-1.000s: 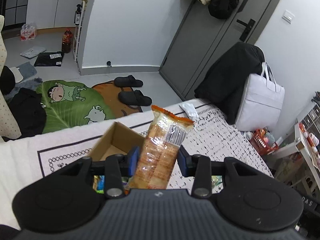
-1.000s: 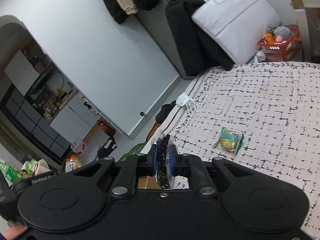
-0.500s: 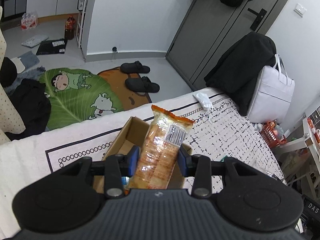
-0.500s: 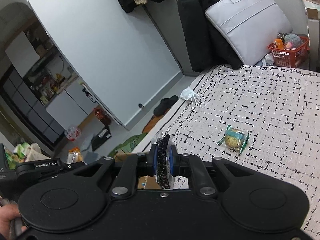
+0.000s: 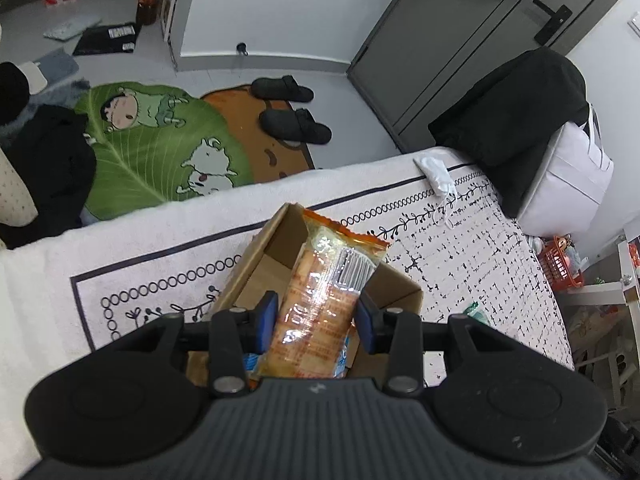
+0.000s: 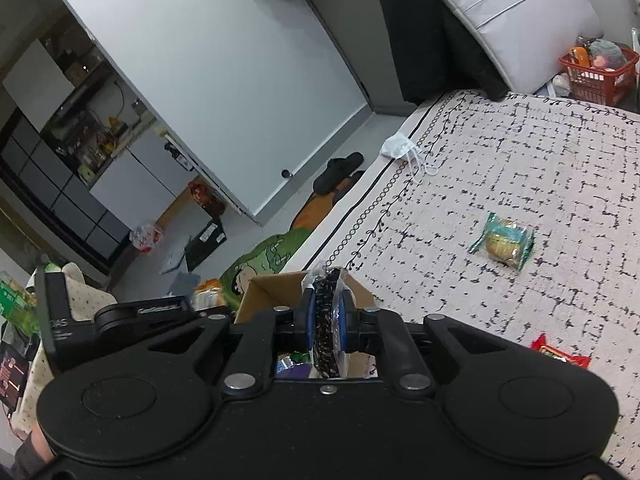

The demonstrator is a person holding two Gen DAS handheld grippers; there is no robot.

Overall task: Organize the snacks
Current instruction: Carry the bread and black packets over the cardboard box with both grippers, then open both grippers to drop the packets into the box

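My left gripper is shut on an orange cracker packet, which stands upright over the open cardboard box on the patterned bedspread. My right gripper is shut on a thin dark snack packet above the same cardboard box, where a few wrappers lie inside. A green-wrapped cake rests on the bedspread to the right, and a red snack packet lies nearer. The left gripper's body shows at the left edge of the right wrist view.
A white face mask lies at the bed's far edge. A black garment and a white bag sit at the far right corner. Slippers and a green cartoon rug are on the floor beyond the bed. A red basket stands past the bed.
Both grippers have moved forward and now hang over the cardboard box, each still holding its packet. The left one has also sunk and tipped further downward.
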